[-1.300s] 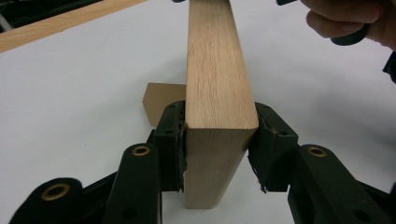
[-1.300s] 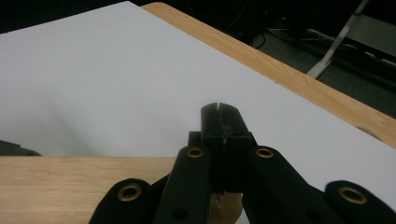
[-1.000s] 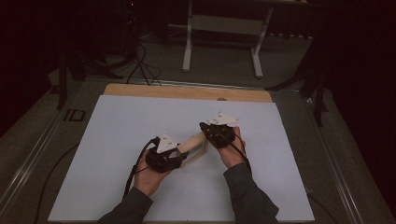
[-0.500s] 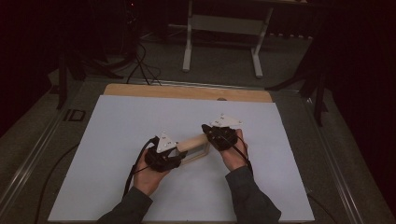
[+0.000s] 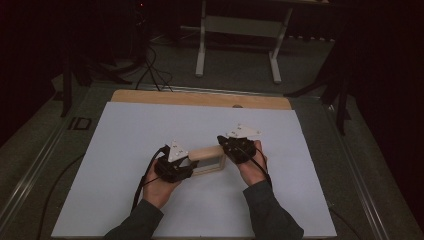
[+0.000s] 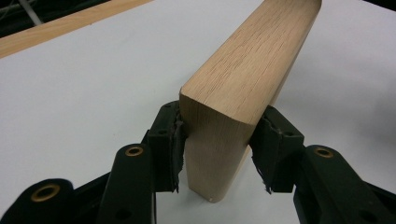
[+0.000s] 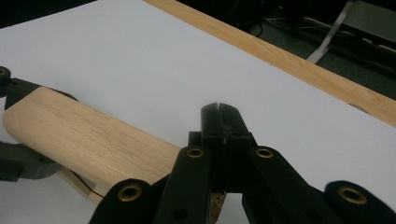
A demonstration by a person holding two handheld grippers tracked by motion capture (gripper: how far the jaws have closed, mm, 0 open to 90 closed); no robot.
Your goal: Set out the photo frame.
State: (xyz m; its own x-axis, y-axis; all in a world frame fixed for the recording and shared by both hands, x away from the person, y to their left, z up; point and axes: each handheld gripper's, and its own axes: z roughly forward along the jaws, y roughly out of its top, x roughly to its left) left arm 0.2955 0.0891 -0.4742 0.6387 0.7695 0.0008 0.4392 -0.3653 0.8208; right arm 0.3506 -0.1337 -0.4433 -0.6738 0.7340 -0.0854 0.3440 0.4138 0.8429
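Item: wooden block (image 5: 206,159), pale oak with rounded edges, standing on its long narrow edge near the middle of the white worktop (image 5: 125,145), a little toward the 6 o'clock side, and running from 9 o'clock to 3 o'clock between the two grippers. Left gripper (image 5: 175,167) is clamping the 9 o'clock end, one jaw on each broad face (image 6: 224,149), pads pressed flat to the wood. Right gripper (image 5: 235,147) is sitting at the 3 o'clock end with its jaws drawn together (image 7: 223,135); whether they are pinching any part of the block cannot be told. Handling, as judged: stiff, solid, moderately light; smooth sanded faces are likely offering fair grip to rubber pads, so holding across the broad faces near an end looks soundest. The left gripper view is showing end grain and the bite of the pads; the right gripper view is showing the block's long top face (image 7: 88,137) and what looks like a thin seam along its lower edge; the high view is showing both hands, the bare wooden strip (image 5: 200,98) at 12 o'clock and a stand (image 5: 240,40) on the floor beyond.
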